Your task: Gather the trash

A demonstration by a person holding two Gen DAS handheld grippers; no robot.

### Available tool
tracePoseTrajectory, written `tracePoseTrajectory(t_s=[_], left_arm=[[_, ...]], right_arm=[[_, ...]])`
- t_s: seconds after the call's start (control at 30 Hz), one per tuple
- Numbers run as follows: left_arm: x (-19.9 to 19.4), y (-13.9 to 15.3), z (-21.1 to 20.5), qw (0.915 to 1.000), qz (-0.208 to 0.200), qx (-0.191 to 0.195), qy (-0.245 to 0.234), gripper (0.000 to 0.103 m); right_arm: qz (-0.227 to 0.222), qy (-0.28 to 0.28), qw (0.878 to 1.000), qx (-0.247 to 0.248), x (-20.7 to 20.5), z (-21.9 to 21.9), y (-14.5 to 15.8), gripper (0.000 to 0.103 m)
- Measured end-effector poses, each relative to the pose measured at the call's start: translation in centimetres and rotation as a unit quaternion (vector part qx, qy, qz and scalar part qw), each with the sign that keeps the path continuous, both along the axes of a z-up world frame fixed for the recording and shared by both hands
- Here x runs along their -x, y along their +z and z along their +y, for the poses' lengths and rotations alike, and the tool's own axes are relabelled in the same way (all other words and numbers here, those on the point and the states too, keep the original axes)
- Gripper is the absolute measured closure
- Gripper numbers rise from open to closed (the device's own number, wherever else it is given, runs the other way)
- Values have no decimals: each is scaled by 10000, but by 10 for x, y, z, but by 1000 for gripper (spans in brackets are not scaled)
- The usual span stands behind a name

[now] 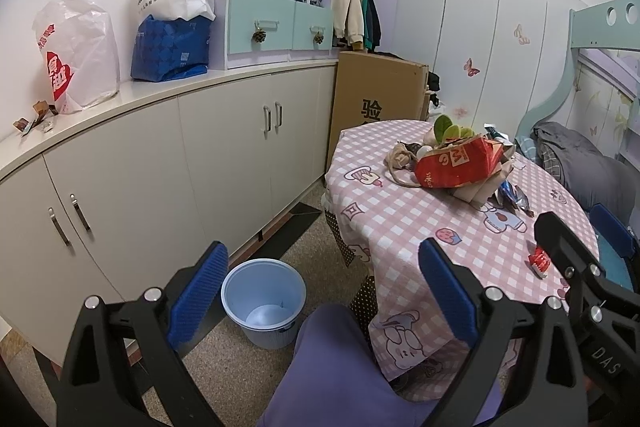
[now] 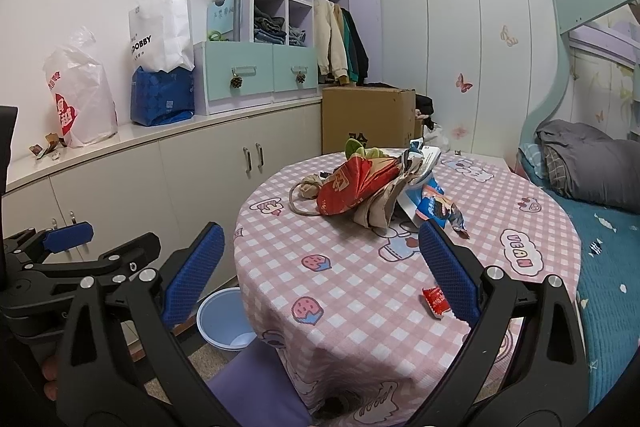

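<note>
My worry is the small red wrapper (image 2: 434,301): flat on the cloth near the bench (image 2: 360,267) edge, it could slide off under a clumsy pinch, or I'd snag the cloth instead. It lies just beside my right gripper's (image 2: 320,275) right finger, not between them. The trash pile (image 2: 372,187) sits farther off, mid-bench. Both pairs of fingers are spread and hold nothing; my left gripper (image 1: 320,295) hangs over the bin (image 1: 264,301) on the floor.
</note>
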State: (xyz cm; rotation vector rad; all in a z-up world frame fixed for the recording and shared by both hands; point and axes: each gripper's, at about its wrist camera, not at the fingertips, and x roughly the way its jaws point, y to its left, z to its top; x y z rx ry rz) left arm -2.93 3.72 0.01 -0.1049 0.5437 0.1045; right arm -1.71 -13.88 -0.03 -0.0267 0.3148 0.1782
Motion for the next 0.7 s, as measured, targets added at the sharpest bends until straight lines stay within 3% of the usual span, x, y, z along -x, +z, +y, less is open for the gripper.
tracePoseTrajectory(t_s=[0.37,0.7], left_arm=[[-8,3,-12,9999,88,-42,-84,9],[-40,-1,-46,9987,294,-178,-380,9]], right_arm=[[92,-67,9998,-185,-5,-14,2,7],[327,-471,9974,-443,-24,-50,-9,7]])
